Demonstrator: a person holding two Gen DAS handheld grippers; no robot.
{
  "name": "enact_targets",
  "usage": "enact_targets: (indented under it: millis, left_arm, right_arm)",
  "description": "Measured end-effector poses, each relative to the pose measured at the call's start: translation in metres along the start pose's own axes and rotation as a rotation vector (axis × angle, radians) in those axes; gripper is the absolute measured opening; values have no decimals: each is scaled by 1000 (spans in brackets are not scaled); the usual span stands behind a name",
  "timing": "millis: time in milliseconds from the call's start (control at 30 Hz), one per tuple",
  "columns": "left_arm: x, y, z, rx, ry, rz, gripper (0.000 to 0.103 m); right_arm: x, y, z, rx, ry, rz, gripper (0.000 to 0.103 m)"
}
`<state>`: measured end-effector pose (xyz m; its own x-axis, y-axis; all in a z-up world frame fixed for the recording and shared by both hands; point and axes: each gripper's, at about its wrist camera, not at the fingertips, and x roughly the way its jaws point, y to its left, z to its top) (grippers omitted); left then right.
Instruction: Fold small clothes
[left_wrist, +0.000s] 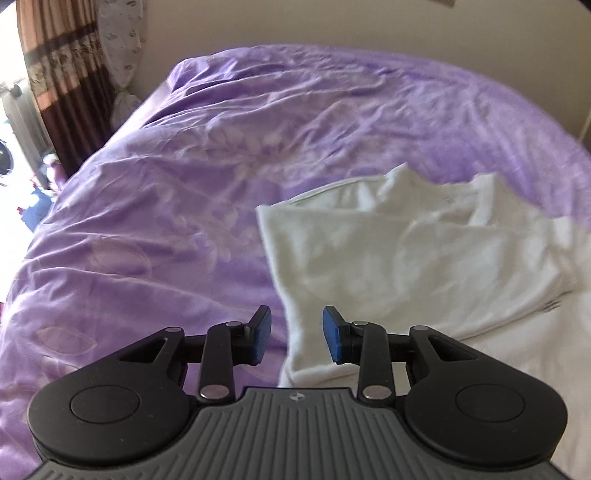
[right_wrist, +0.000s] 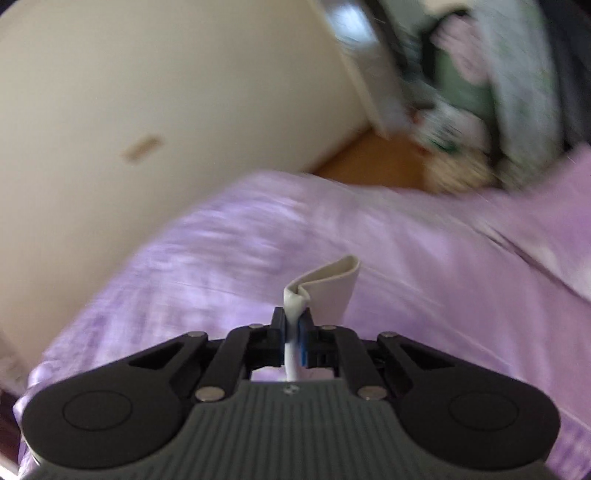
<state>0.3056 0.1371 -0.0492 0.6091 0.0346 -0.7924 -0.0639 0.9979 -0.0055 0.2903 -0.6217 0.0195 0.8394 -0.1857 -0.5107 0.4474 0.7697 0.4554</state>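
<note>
Garment: soft white top (left_wrist: 388, 258), partly folded, lower right of the left view, lying on the wrinkled purple bedcover (left_wrist: 166, 184).
Left gripper (left_wrist: 296, 338): jaws parted, holding nothing.
Right gripper (right_wrist: 293, 325): clamped on a white fabric edge (right_wrist: 325, 284).

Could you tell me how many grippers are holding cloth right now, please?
1. The right gripper pinches a white cloth; the left gripper is open, empty, above the garment.
</note>
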Motion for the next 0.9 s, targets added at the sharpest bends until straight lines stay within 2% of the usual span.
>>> enact_targets:
  millis: [100,200,300,400,600,733,900]
  left_arm:
    - [-13,8,2,-41,-10,-18,38]
    - [-25,16,4,-69,-14,-68,38]
    - [-35,25,3,-121,-19,-120,38]
    - [-44,37,2,-166,-42,-162,38]
    - [-54,56,1,-206,-84,-203,38]
    - [-50,74,3,-273,-82,-250,38]
    - [-40,93,4,-336,-78,-314,38]
  right_arm:
    - [-32,86,7,-113,-38,135,2]
    - [-58,173,-1,-222,-50,270,2]
    - [-74,251,-25,-310,-33,382,2]
    - [-74,319,-60,-367,6,453,2]
    - [-50,417,-149,-412,132,538,2]
    - [-31,461,-234,-424,237,568,2]
    - [6,480,-363,-454,464,596,2]
